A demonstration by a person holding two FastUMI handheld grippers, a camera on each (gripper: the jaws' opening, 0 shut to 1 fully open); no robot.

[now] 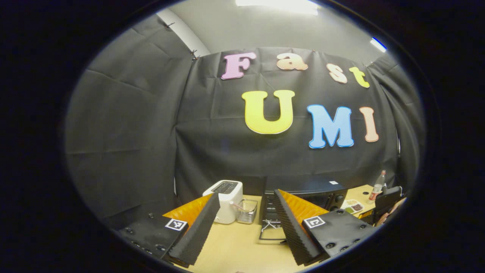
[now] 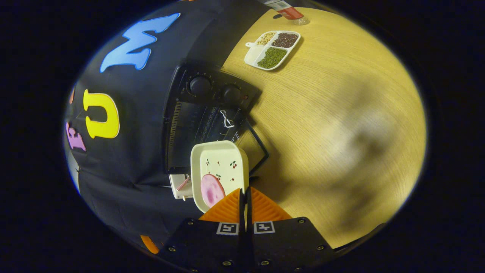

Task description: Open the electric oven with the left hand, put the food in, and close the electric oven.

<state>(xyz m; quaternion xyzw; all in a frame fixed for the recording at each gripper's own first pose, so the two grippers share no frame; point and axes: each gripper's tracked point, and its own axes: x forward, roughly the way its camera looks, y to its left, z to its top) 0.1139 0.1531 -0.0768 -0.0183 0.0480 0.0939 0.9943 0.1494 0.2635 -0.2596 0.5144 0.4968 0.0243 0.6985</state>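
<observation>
Oven [image 2: 204, 125] with door [image 2: 250, 146] lowered: we see the black electric oven standing at the back of the wooden table [image 2: 341, 125] against the booth's cloth wall, its two knobs [image 2: 200, 85] beside the dark cavity. In the right gripper view, the right gripper [image 2: 245, 197] is clamped on the rim of a cream tray [image 2: 223, 167] carrying a pink slice of food [image 2: 211, 189], its fingers nearly meeting; the tray hangs in front of the oven's opening (whether it touches the door we cannot tell). In the left gripper view, the left gripper [image 1: 246, 223] holds nothing, its fingers spread wide above the table, with the oven [image 1: 303, 193] and its lowered door [image 1: 273, 231] just ahead. A white toaster [image 1: 226, 201] and a small clear container [image 1: 247, 210] stand to the oven's left. A divided dish of grains [image 2: 272, 49] and a bottle [image 1: 377, 187] lie on the far side.
</observation>
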